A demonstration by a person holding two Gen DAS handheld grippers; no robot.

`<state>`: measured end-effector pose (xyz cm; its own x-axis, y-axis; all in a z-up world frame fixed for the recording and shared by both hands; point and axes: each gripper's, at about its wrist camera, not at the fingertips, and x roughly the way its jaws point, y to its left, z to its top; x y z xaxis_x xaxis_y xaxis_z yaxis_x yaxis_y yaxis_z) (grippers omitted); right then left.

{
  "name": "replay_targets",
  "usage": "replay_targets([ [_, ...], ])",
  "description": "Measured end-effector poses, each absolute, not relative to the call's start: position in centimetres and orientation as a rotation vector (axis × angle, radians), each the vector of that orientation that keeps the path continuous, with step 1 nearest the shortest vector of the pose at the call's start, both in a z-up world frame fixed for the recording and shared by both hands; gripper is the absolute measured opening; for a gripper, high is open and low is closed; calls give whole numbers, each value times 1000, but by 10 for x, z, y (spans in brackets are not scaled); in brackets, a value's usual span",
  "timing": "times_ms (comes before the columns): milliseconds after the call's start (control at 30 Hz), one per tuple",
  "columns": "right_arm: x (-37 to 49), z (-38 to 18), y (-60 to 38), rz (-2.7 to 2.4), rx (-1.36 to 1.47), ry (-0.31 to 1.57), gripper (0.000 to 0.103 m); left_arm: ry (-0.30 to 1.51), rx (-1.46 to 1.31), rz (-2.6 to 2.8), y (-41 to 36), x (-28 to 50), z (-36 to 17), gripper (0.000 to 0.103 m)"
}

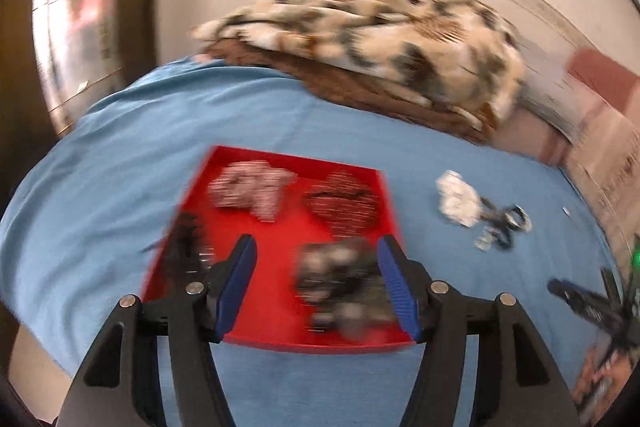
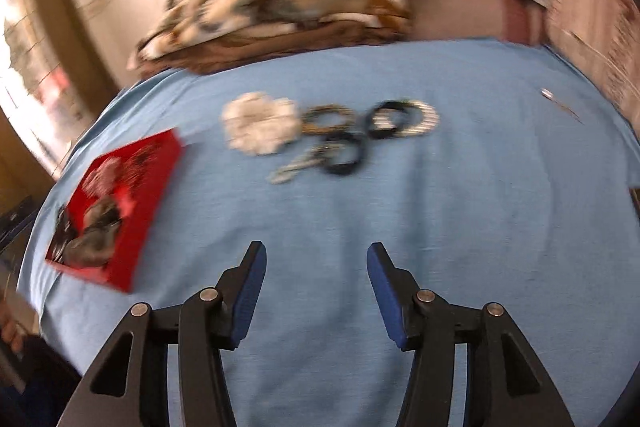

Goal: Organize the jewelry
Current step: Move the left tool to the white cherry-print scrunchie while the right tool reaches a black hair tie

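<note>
Both hand-held grippers are standing released and empty: the left hand-held gripper [image 1: 316, 247] is hanging over the red tray [image 1: 280, 223], the right hand-held gripper [image 2: 316, 253] over bare blue cloth [image 2: 480, 207]. Loose jewelry, black rings [image 2: 352, 151] and a white flower piece [image 2: 260, 125], is lying on the cloth beside the tray. Overlapping rings are risking a double pickup or snag. Motion blur is hiding what each tray pile holds.

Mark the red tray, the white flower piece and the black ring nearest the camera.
red tray [image 1: 276, 267], left wrist view, bare floor of the tray.
white flower piece [image 2: 260, 127], right wrist view, middle of the flower.
black ring [image 2: 344, 155], right wrist view, lower band.
</note>
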<state>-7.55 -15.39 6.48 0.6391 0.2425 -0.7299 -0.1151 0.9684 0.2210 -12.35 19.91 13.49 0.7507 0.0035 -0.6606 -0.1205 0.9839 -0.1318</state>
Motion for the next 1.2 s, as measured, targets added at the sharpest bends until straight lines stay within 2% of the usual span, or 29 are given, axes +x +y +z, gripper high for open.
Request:
replay_targets([
  [433, -17, 46, -207, 193, 242, 856, 57, 889, -9, -198, 50, -39, 96, 62],
  [700, 32, 43, -205, 264, 268, 835, 56, 946, -27, -165, 26, 27, 69, 62],
  [767, 44, 44, -204, 278, 277, 824, 52, 942, -30, -132, 27, 44, 66, 62],
  [933, 77, 40, -204, 291, 286, 816, 51, 979, -83, -99, 34, 83, 51, 62],
  [1200, 92, 27, -207, 302, 286, 843, 48, 1023, -114, -94, 33, 103, 29, 62],
])
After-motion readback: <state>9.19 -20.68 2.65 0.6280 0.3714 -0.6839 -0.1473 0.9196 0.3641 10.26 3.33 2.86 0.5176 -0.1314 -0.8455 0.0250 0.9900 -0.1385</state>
